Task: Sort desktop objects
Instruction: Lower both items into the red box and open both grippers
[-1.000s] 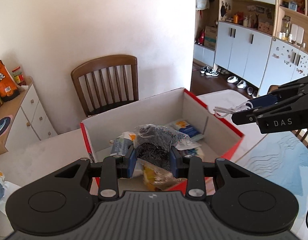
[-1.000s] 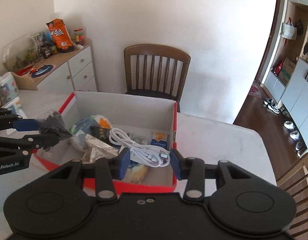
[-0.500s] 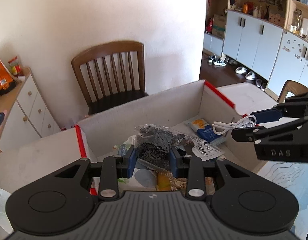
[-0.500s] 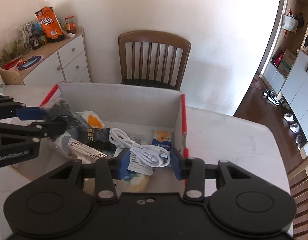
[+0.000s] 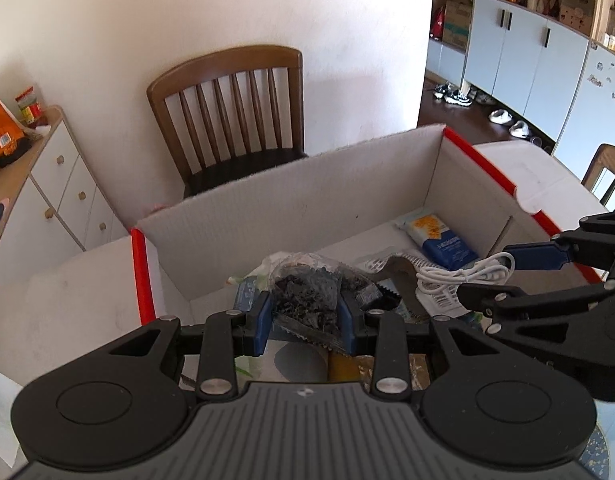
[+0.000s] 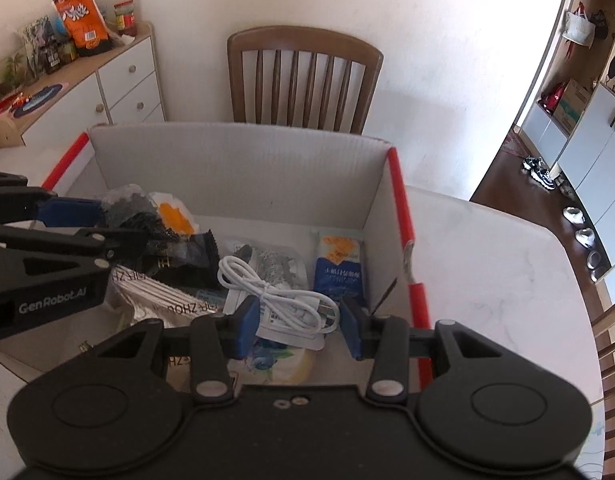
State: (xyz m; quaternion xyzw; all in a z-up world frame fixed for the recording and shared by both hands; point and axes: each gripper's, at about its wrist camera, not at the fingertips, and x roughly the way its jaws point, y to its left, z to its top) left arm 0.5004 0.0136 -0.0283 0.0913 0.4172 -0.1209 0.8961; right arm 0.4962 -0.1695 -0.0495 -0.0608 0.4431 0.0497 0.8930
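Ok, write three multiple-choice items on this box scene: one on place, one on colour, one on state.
1. Where does the blue-and-orange packet lie?
A. on the chair
B. in the box, by its right wall
C. on the cabinet

2. What colour is the cable?
A. white
B. black
C. red

3. How do the left tongs stand?
A. open, empty
B. shut on the clear bag of dark bits
C. shut on the cable

B, the packet lies against that wall. A, the coil shows white. B, both pads press the bag.

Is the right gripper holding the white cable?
Yes, the right gripper is clamped on the coiled white cable above the red-edged box.
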